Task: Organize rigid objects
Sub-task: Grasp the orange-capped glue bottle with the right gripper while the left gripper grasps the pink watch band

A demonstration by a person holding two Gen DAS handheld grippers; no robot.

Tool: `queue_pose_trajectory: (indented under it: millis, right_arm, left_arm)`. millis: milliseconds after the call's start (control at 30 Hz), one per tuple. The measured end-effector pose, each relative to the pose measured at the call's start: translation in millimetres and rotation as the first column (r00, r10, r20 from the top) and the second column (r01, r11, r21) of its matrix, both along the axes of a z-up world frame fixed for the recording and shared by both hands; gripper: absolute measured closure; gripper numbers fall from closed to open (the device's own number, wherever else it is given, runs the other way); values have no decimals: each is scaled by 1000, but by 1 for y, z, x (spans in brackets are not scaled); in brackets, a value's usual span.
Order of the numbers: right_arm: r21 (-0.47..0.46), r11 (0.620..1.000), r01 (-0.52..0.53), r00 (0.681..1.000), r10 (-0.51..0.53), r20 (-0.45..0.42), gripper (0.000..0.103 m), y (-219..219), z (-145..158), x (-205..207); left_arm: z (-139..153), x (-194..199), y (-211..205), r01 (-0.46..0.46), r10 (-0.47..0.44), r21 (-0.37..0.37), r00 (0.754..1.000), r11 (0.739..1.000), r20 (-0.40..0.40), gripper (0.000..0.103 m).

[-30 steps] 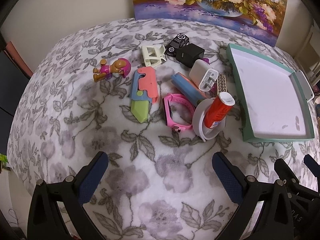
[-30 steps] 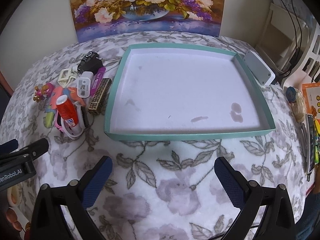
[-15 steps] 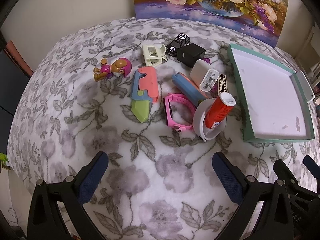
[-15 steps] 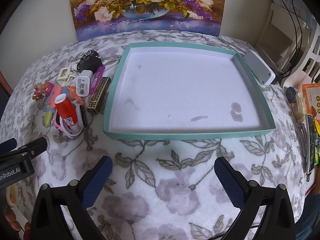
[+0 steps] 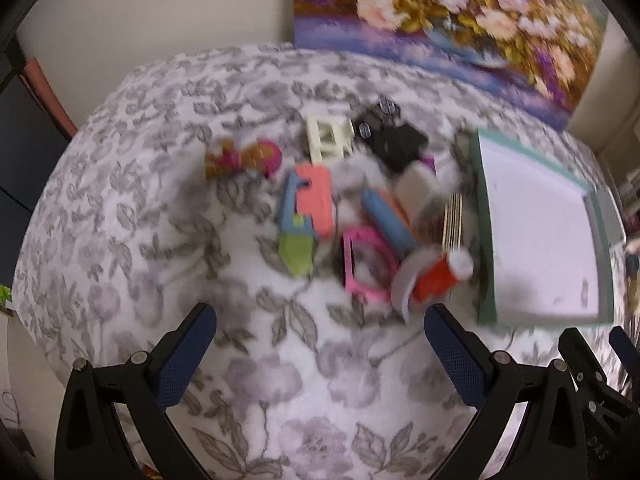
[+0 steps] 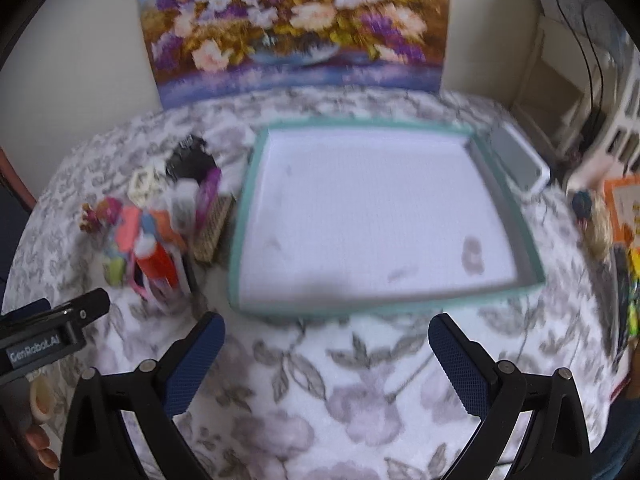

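A pile of small rigid objects lies on the floral cloth: a red tube with a white cap in a white tape ring, a pink band, a blue case, a pink-blue-green toy, a toy figure, a cream clip, a black toy car and a white charger. The teal tray with a white floor is empty, right of the pile. My left gripper is open, short of the pile. My right gripper is open, before the tray's near wall. Both views are blurred.
A flower painting leans on the wall behind the table. A grey-white box lies beside the tray's far right corner. Clutter and an orange package sit at the right edge. The left gripper's body shows at the right wrist view's left.
Both grippers have moved forward towards the pile and the tray, which now look nearer and blurred. Both stay open and empty. No object has moved.
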State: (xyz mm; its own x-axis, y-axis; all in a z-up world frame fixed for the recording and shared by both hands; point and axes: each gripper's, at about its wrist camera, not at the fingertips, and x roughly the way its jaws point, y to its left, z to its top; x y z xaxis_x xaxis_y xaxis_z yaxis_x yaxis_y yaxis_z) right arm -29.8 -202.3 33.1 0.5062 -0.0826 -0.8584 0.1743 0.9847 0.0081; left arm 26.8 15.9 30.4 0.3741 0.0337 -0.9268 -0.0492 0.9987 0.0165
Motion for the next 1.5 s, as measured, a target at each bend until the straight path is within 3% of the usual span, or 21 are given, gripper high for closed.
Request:
queue_pose_trajectory:
  millis: [300, 467, 633, 900, 1067, 1267, 1500]
  right_arm:
    - [32, 998, -47, 999, 47, -15, 0, 29, 20, 47]
    - [60, 993, -99, 995, 101, -29, 0, 50, 10, 60]
    - [86, 986, -142, 989, 145, -30, 2, 69, 1, 66]
    - [172, 966, -194, 977, 206, -51, 25, 92, -19, 70]
    - [208, 960, -190, 977, 206, -61, 53, 95, -27, 71]
    - [255, 953, -165, 982, 184, -52, 73, 91, -32, 72]
    - [315, 937, -148, 985, 169, -41, 73, 83, -27, 70]
  left_arm:
    - [14, 34, 10, -163, 163, 45, 987, 986, 10, 0]
    - [-8, 38, 27, -215, 216, 75, 976, 974, -2, 0]
    - [-31, 42, 46, -209, 209, 16, 974, 978, -84, 0]
    - [-50, 40, 65, -228, 224, -6, 963, 974, -147, 0]
    - [-52, 39, 67, -225, 216, -42, 964, 973, -154, 0]
    - [-57, 43, 65, -226, 209, -88, 963, 970, -171, 0]
    - [-59, 47, 54, -215, 195, -113, 966, 970, -167, 0]
